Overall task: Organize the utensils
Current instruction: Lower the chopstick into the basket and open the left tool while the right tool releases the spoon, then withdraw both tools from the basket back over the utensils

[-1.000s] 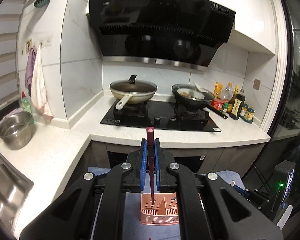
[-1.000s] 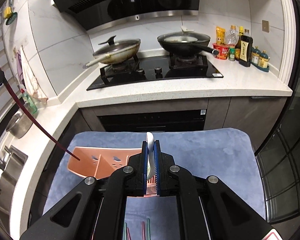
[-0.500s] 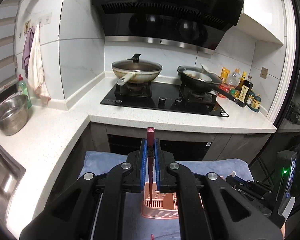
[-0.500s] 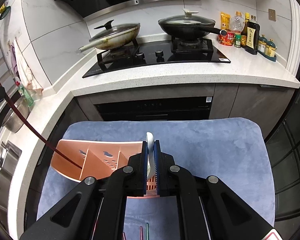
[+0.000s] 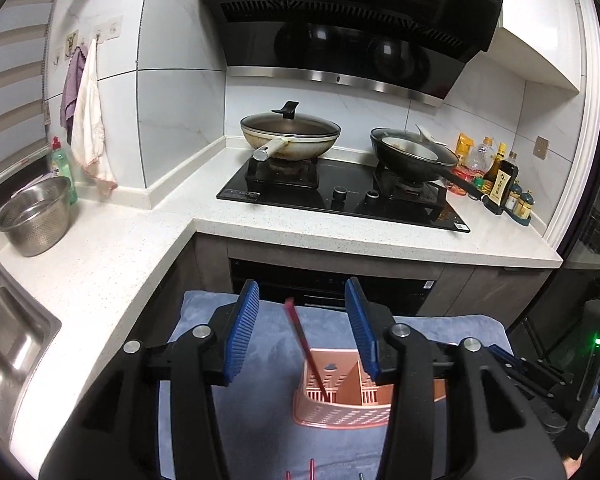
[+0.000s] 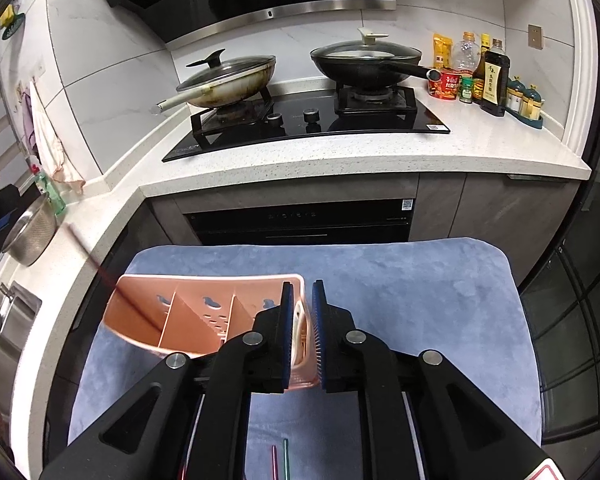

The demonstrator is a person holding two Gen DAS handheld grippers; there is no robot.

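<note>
A pink slotted utensil holder (image 5: 342, 404) with compartments stands on a blue-grey mat (image 5: 268, 344); it also shows in the right wrist view (image 6: 188, 316). A dark red chopstick (image 5: 305, 350) leans in its left compartment, free of my left gripper (image 5: 302, 324), which is open above it. In the right wrist view the chopstick (image 6: 104, 276) is blurred. My right gripper (image 6: 302, 320) has opened a little around a white spoon (image 6: 299, 328) that sits in the holder's right end compartment. Coloured chopsticks (image 6: 280, 460) lie on the mat below.
A white counter (image 5: 340, 236) carries a black hob (image 5: 340, 196) with two lidded pans. Sauce bottles (image 6: 488, 76) stand at the right. A steel colander (image 5: 36, 216) and a sink (image 5: 4, 344) are at the left.
My left gripper opened and let go of the red chopstick, which now leans in the holder. My right gripper lowered the white spoon into the holder and parted its jaws slightly.
</note>
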